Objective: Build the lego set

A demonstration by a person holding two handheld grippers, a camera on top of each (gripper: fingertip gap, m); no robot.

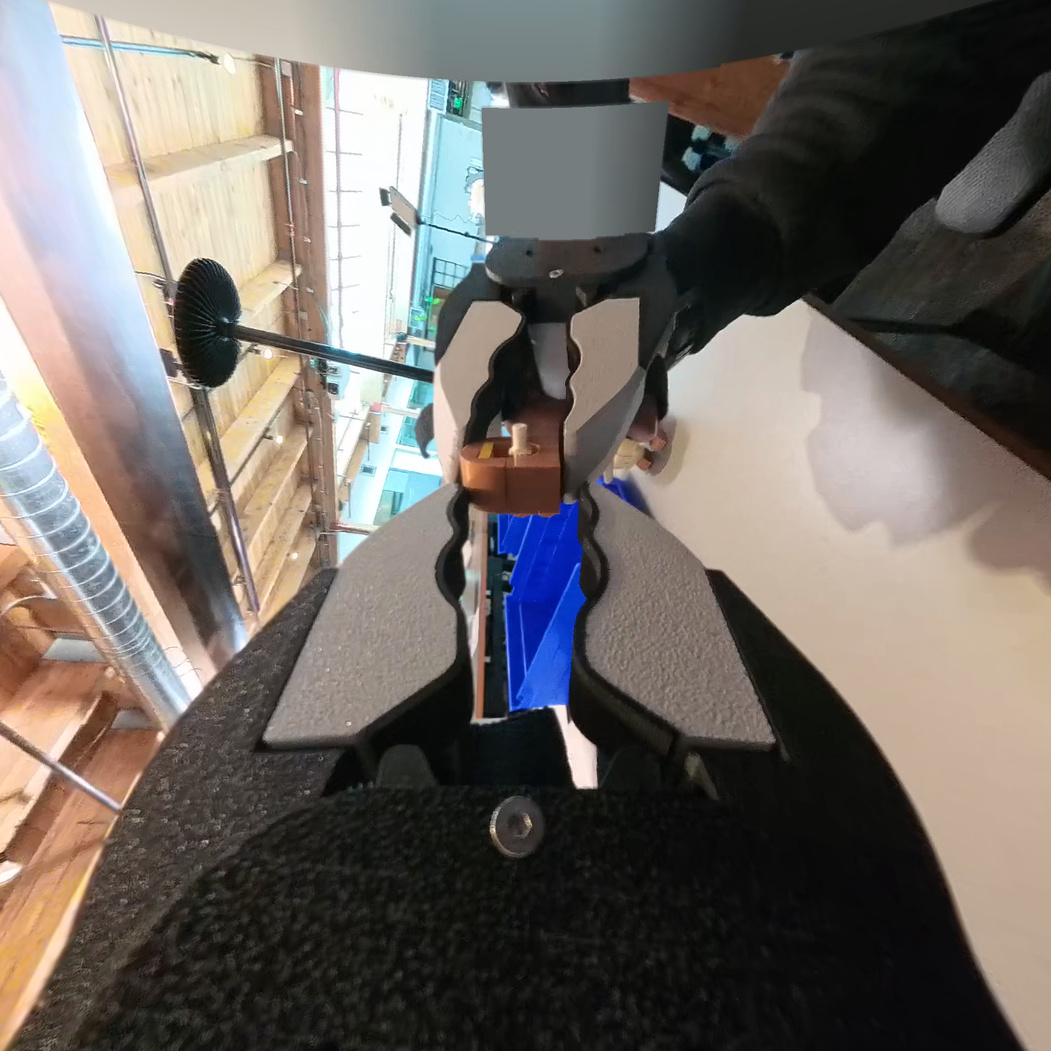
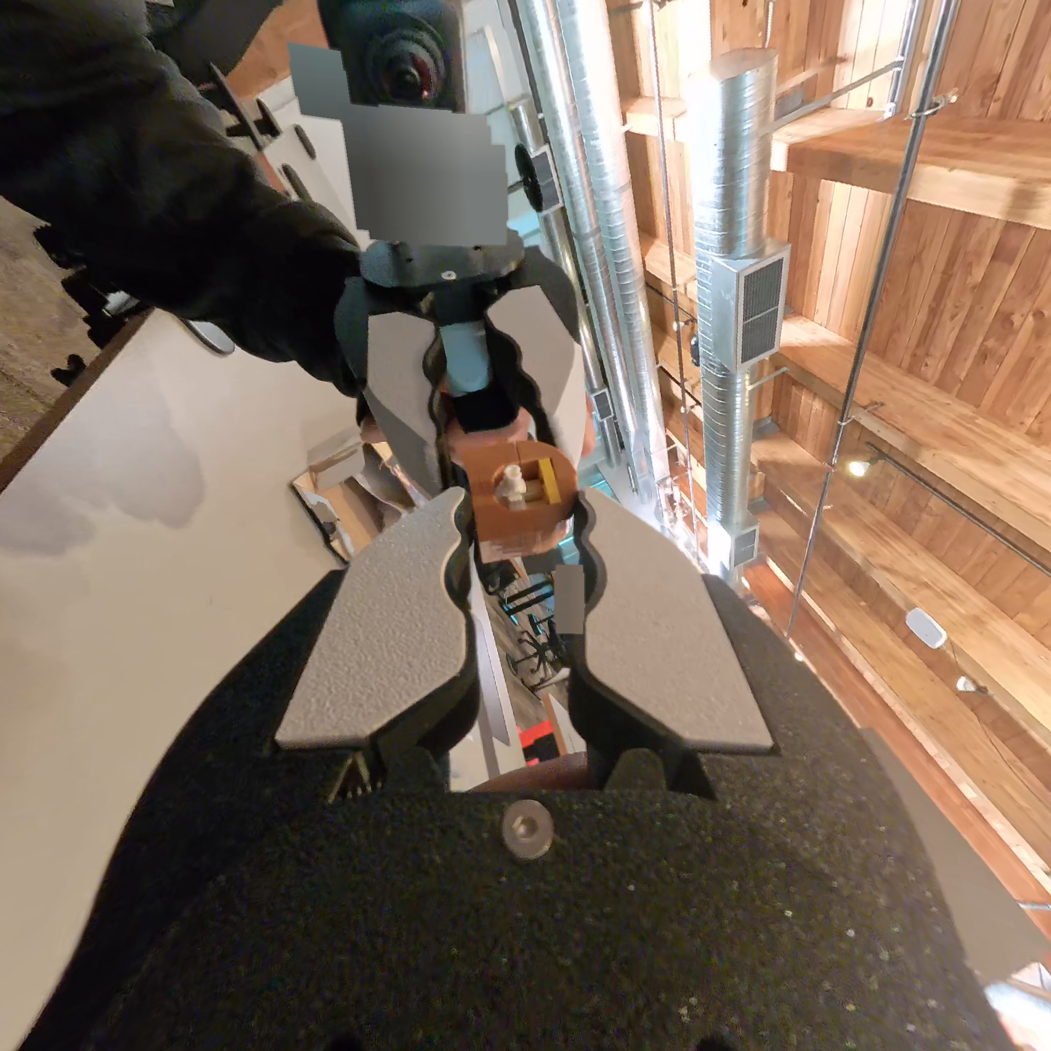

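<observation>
A brown block (image 1: pixel 512 475) made of two halves, with a cream peg (image 1: pixel 518 441) standing in a hole and a small yellow piece (image 1: pixel 486 452) in a slot, is held in the air between the two grippers, which face each other. My left gripper (image 1: pixel 523 500) is shut on its near end. My right gripper (image 1: pixel 514 466), opposite, is shut on the far end. In the right wrist view my right gripper (image 2: pixel 523 506) clamps the block (image 2: pixel 512 526), with the peg (image 2: pixel 512 480) and yellow piece (image 2: pixel 547 480) facing the camera. The left gripper (image 2: pixel 503 460) grips the block's far part.
A white tabletop (image 1: pixel 824 597) runs along one side and also shows in the right wrist view (image 2: pixel 114 512). Small brown and cream parts (image 1: pixel 642 449) lie on it. Blue bins (image 1: pixel 540 597) lie behind the block. Black-gloved hands (image 1: pixel 739 256) (image 2: pixel 199 227) hold the grippers. Metal ducts (image 2: pixel 733 227) stand behind. Less than 4 cm separates the two grippers' tips.
</observation>
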